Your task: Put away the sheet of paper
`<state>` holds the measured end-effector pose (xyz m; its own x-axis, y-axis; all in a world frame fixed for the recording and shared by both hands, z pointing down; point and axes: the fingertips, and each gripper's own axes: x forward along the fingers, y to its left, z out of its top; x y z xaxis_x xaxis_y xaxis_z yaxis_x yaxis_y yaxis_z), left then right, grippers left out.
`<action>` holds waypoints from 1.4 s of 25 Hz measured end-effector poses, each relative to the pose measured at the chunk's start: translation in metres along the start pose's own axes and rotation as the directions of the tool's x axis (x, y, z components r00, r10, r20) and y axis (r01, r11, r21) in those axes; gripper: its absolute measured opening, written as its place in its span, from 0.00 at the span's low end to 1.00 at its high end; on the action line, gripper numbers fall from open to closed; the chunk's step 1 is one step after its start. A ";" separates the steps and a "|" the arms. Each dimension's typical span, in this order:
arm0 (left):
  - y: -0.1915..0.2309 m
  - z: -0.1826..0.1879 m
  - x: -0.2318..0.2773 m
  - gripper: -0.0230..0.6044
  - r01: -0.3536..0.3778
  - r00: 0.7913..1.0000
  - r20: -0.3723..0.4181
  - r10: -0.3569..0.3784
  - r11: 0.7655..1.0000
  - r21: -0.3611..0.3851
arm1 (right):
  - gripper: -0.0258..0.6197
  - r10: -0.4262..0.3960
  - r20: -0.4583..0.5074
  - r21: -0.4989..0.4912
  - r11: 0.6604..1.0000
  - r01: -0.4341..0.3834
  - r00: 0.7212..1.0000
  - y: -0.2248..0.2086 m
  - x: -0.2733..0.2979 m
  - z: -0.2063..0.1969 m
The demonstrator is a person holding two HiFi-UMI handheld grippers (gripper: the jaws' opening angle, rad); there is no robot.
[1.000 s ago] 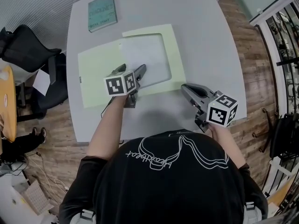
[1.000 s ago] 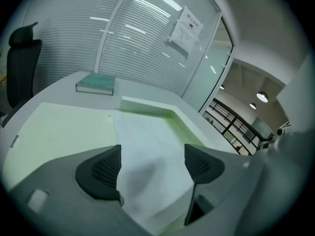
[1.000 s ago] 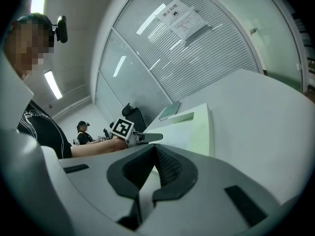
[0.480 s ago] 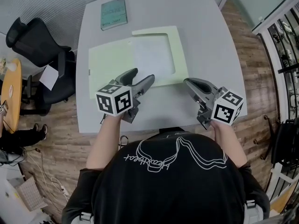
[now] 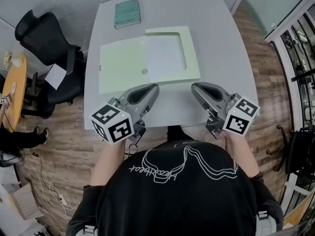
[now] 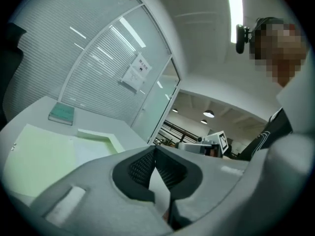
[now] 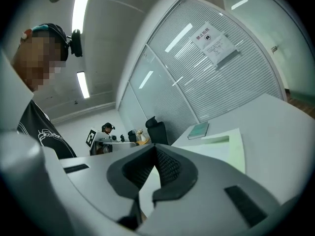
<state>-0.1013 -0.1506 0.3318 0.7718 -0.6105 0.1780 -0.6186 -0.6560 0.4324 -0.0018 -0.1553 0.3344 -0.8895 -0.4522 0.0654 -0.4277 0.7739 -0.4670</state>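
left gripper (image 5: 147, 88): back from folder (image 5: 123, 65) to worktop's (image 5: 221, 43) near edge; jaws just closed together, holding nothing | right gripper (image 5: 198, 87): jaws together, holding nothing | sheet of paper (image 5: 165, 58): in open folder, mid-worktop; likely stowed

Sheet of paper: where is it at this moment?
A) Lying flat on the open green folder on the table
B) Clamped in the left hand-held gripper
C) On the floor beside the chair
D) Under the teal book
A: the white sheet of paper lies flat on the right half of the open green folder, which rests on the table.
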 end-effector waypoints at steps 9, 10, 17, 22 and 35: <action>-0.049 -0.002 -0.031 0.05 0.064 0.997 0.037 -0.069 0.990 0.122 | 0.05 0.068 -0.005 -0.113 0.991 -0.069 0.998 0.059 -0.010 -0.007; -0.053 -0.003 -0.031 0.05 0.070 0.997 0.034 -0.075 0.990 0.125 | 0.05 0.066 -0.011 -0.124 0.990 -0.067 0.998 0.062 -0.011 -0.009; -0.064 -0.007 -0.039 0.05 0.057 0.998 0.003 -0.059 0.980 0.191 | 0.05 0.086 -0.039 -0.154 0.984 -0.091 0.996 0.081 -0.007 -0.019; -0.062 -0.008 -0.047 0.05 0.054 0.998 -0.001 -0.055 0.984 0.172 | 0.05 0.084 -0.047 -0.155 0.984 -0.091 0.995 0.084 -0.005 -0.020; -0.075 -0.012 -0.059 0.05 0.033 0.999 0.016 -0.037 0.980 0.197 | 0.05 0.078 -0.066 -0.182 0.979 -0.089 0.995 0.096 -0.013 -0.026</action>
<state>-0.0985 -0.0599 0.2997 0.7915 -0.5931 0.1475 -0.6098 -0.7502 0.2557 -0.0352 -0.0633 0.3114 -0.9288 -0.3602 0.0872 -0.3692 0.8787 -0.3026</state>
